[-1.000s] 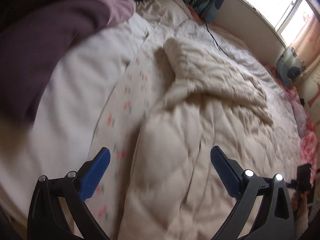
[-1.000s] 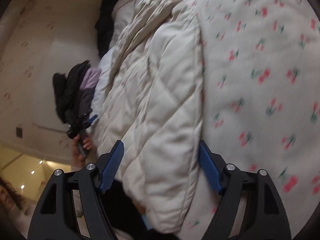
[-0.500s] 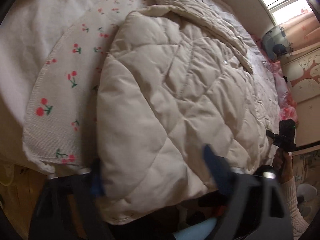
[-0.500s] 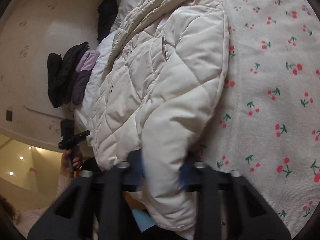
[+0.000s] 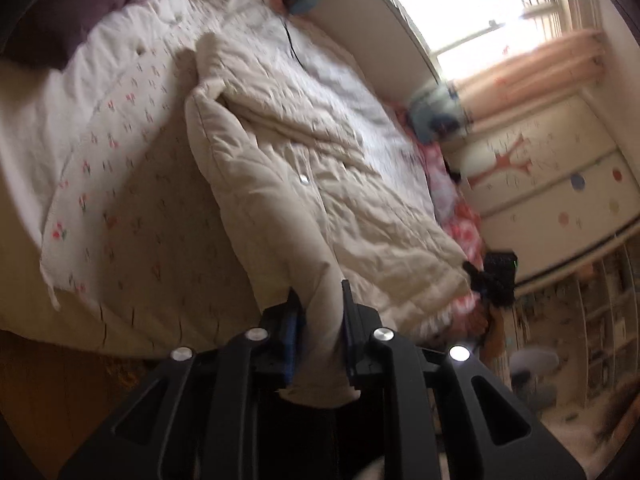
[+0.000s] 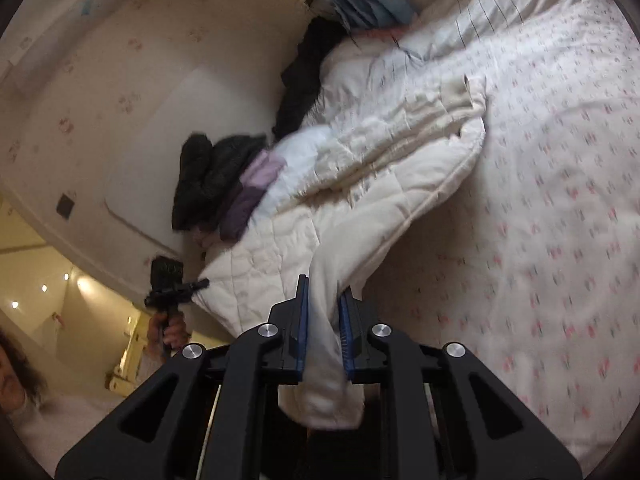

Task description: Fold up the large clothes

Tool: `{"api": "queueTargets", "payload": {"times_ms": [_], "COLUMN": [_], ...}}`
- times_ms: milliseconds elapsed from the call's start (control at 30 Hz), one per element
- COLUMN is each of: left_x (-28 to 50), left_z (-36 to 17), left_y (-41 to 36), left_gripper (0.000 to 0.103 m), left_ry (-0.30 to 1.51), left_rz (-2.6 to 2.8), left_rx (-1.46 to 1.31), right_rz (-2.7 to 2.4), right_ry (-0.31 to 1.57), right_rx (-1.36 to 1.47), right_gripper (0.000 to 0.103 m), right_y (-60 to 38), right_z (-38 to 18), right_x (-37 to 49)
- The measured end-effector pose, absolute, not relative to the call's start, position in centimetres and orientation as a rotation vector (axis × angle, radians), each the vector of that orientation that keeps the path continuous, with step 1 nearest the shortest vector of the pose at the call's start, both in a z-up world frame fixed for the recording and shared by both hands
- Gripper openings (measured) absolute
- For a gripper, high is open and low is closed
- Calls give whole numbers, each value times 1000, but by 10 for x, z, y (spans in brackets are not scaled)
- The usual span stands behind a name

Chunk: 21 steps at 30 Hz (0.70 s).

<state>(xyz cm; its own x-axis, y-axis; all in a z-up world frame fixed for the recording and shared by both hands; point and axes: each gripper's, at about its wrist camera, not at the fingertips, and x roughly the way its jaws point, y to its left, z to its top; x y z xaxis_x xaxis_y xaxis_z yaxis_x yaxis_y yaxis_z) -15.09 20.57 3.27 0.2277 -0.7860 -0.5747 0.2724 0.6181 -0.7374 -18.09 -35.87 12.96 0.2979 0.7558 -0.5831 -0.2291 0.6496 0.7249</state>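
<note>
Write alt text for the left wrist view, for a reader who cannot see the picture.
The left gripper is shut on the near edge of a cream quilted coat that lies spread on a bed. Under the coat is a white blanket with small red cherries, and a bright window shows at the upper right. The picture is somewhat blurred.

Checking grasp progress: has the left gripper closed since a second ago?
Yes. The left gripper, then open above the cherry-print sheet, is now shut on the cream jacket.

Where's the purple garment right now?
Left wrist view: purple garment sits top left, at the bed's far edge, beyond the cream coat.
</note>
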Motion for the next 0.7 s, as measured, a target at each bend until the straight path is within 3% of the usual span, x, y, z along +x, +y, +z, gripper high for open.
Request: {"api": "queueTargets", "payload": {"times_ms": [33,67,133,167,233,300,367,533,700], "left_x": [-156,-156,-148,-138,-109,-72,-24,109,191], "left_z": [29,24,20,23,36,50,51,23,-23], "left_y": [209,214,235,251,268,263,246,181,178], "left_gripper": [32,42,46,54,68,78,86,86,86], "left_ry": [1155,1183,1221,1210,1140,1054,1001,1030,1069], "left_rz": [-764,-725,-602,-549,-504,-526,-552,-509,-421], "left_rx": [-479,-421,-349,-377,-424,-437,-464,-431,-585], "right_rz": [671,625,517,497,481,474,475,441,470], "right_ry": [1137,1197,1235,1200,1065,1002,972,1017,1092], "right_rx": [545,525,585,629,732,760,823,914,899], "right_gripper": [20,29,38,40,56,81,84,84,84], "right_y": [-362,-368,-399,-414,-443,-453,-455,-444,-413], "right_z": [120,107,87,86,88,84,65,3,-33], "right_x": [-184,-187,-179,-169,-132,-88,-26,99,169]}}
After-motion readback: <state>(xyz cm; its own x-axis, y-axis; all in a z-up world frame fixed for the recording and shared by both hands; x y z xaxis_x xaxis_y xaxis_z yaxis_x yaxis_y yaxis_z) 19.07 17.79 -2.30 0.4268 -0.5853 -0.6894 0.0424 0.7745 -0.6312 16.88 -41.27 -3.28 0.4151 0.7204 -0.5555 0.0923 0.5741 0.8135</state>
